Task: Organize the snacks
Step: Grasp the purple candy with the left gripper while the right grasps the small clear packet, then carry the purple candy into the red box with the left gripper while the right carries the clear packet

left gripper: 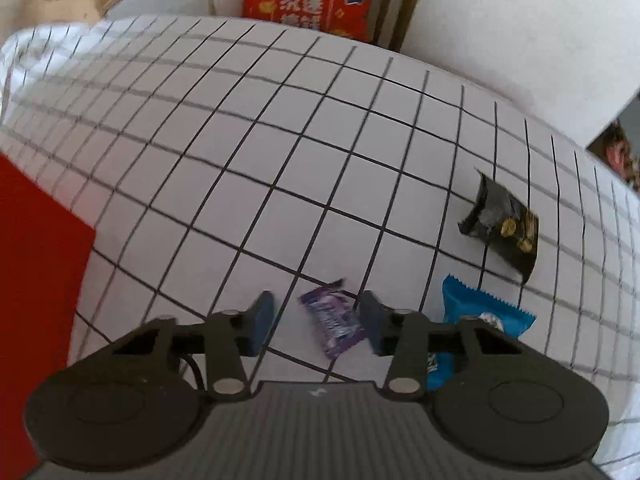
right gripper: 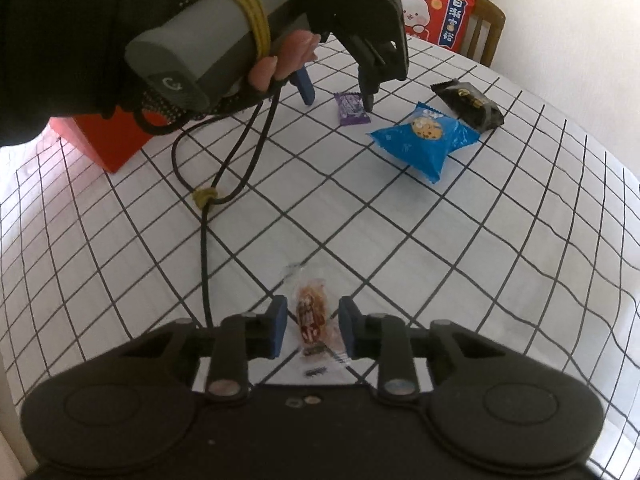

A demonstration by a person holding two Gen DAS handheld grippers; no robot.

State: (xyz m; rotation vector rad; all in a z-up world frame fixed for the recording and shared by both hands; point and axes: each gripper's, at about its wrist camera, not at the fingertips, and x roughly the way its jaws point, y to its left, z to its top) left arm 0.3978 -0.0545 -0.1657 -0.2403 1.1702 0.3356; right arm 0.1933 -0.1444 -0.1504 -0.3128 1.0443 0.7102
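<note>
My left gripper (left gripper: 316, 322) is open, its fingers on either side of a small purple candy wrapper (left gripper: 334, 326) lying on the checked tablecloth. It also shows in the right wrist view (right gripper: 338, 98) over the same purple wrapper (right gripper: 351, 109). My right gripper (right gripper: 313, 328) is open around a clear-wrapped brown snack (right gripper: 314, 316) on the cloth. A blue cookie packet (right gripper: 426, 136) and a black snack packet (right gripper: 470, 104) lie to the right of the purple wrapper; both show in the left wrist view, blue (left gripper: 480, 320) and black (left gripper: 504, 228).
A red box (right gripper: 108, 140) stands at the left on the table (right gripper: 360, 240); it fills the left edge in the left wrist view (left gripper: 36, 280). A red printed bag (right gripper: 428, 8) rests on a wooden chair (right gripper: 486, 28) beyond the table. The left gripper's cable (right gripper: 204, 216) trails across the cloth.
</note>
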